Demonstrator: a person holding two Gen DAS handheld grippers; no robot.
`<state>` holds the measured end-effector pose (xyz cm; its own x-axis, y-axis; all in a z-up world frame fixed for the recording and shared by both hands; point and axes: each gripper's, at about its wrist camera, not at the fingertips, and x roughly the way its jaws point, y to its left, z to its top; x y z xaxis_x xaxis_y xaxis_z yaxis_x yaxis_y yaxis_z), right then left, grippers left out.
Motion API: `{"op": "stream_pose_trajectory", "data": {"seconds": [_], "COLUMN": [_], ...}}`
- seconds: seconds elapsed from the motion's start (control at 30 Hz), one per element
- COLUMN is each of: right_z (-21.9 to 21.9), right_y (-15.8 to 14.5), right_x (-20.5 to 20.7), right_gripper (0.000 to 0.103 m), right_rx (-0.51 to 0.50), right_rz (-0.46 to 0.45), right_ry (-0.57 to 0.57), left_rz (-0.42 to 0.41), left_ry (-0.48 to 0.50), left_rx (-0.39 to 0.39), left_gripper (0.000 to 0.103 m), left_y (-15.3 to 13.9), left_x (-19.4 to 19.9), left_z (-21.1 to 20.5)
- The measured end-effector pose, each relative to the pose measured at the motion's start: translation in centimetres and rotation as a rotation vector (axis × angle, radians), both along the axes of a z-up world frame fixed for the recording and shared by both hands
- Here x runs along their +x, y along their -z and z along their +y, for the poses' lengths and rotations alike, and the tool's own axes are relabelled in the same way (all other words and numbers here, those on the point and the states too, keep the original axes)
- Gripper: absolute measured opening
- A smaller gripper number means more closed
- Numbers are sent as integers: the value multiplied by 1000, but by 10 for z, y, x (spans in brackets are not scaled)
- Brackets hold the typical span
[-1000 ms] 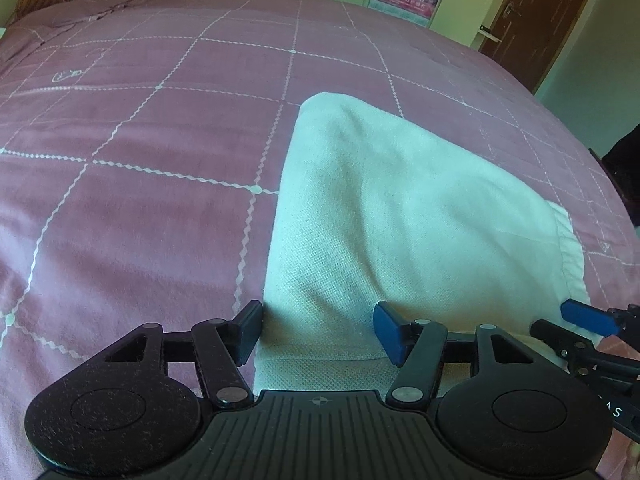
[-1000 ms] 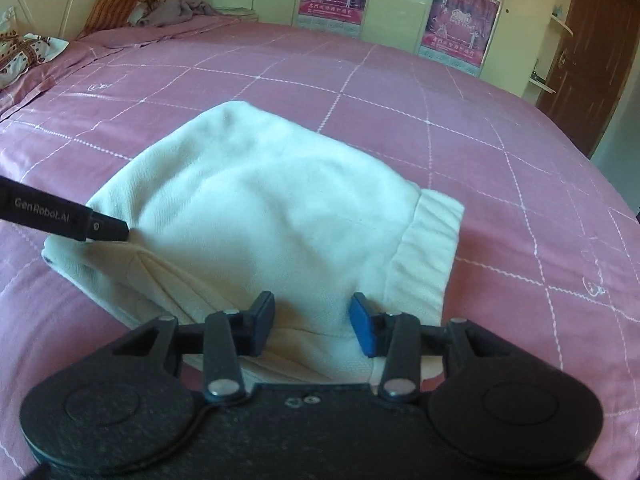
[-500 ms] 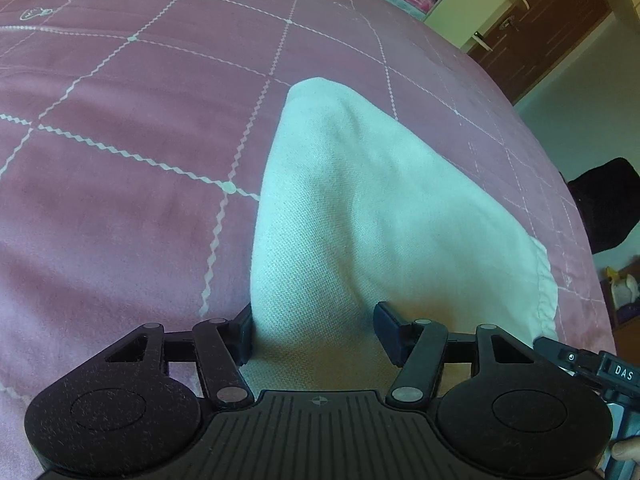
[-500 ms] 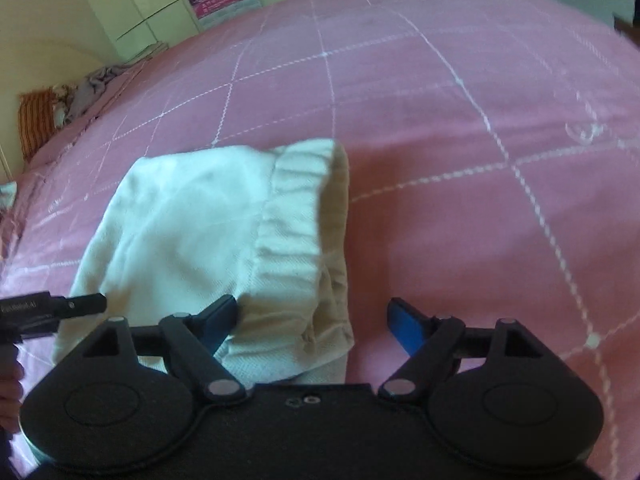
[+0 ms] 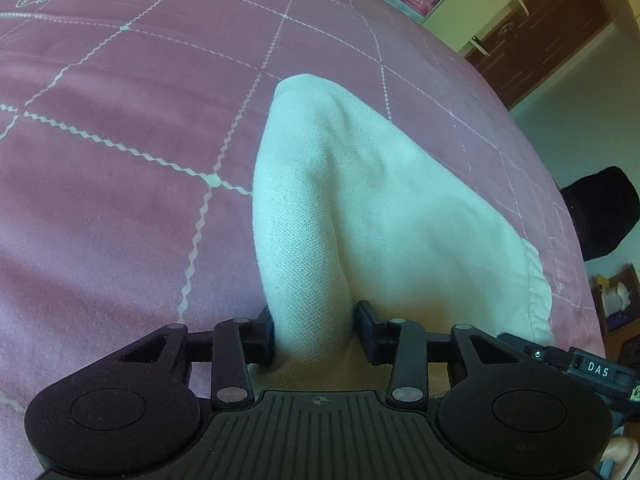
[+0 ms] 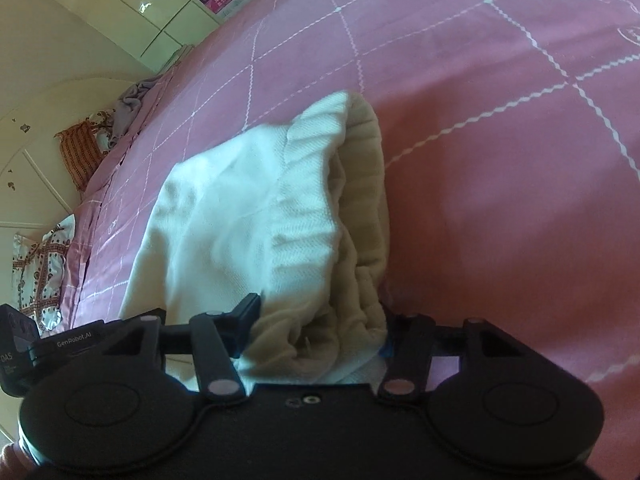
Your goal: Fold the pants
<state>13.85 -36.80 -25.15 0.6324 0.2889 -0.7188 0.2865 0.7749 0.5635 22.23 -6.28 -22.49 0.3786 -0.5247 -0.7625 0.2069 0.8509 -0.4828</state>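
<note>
Cream-white pants lie folded in a bundle on the pink bedspread. My left gripper is at the bundle's near edge; its jaws are closing and pinch a raised ridge of cloth. In the right wrist view the pants end in a ribbed waistband. My right gripper is closing around that bunched waistband end, which fills the gap; its right pad is mostly hidden by cloth. Each view catches the other gripper's body at its lower edge: the right one and the left one.
The bedspread with its white grid lines stretches all around the pants. A striped pillow, a grey cloth and a patterned cloth lie at the bed's head. A dark object stands past the bed's right edge, a brown door beyond.
The left jaws narrowed onto a ridge of cloth that rose between them. The right gripper rolled, swung over to the waistband end, spread its jaws and closed them around the bunched band.
</note>
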Motion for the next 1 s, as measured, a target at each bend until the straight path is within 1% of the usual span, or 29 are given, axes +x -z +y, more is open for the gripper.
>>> {"op": "stream_pose_trajectory", "data": {"seconds": [0.07,0.1,0.13,0.17,0.2,0.3,0.33,0.43,0.53,0.67,0.77,0.83,0.9,1.0], "right_z": [12,14,16,16,17,21,20,16,15,7,-2,-6,-12,-17], "right_y": [-2,-2,-3,-5,-9,-24,-28,-39,-56,-85,-105,-116,-123,-125], "right_x": [4,4,4,2,0,-9,-11,-14,-12,3,18,30,44,66], "right_gripper": [58,58,57,53,49,45,45,43,43,43,43,43,43,43], "right_rx": [-54,-69,-73,-72,-66,-67,-51,12,26,38,23,9,4,4], "right_rz": [-9,-10,-7,-3,-3,-54,-64,-107,-156,-241,-291,-314,-329,-345], "right_ry": [3,7,13,22,27,20,25,41,30,35,30,28,32,42], "left_rz": [5,1,-4,-13,-26,-72,-81,-124,-165,-206,-245,-269,-281,-272], "left_ry": [-8,-12,-17,-21,-22,-15,-15,-16,-14,-51,-67,-77,-93,-121], "left_rx": [11,11,5,-2,-10,-11,-19,-60,-102,-147,-155,-144,-138,-121], "left_gripper": [43,41,36,29,28,27,27,26,26,26,26,26,26,26], "left_y": [-2,-3,-5,-9,-13,-24,-28,-49,-71,-97,-118,-127,-132,-131], "left_x": [-2,-4,-6,-10,-13,-21,-22,-25,-22,-5,14,29,44,68], "left_z": [-4,-4,-3,-1,2,1,-1,-5,-8,-7,-11,-16,-20,-27]}}
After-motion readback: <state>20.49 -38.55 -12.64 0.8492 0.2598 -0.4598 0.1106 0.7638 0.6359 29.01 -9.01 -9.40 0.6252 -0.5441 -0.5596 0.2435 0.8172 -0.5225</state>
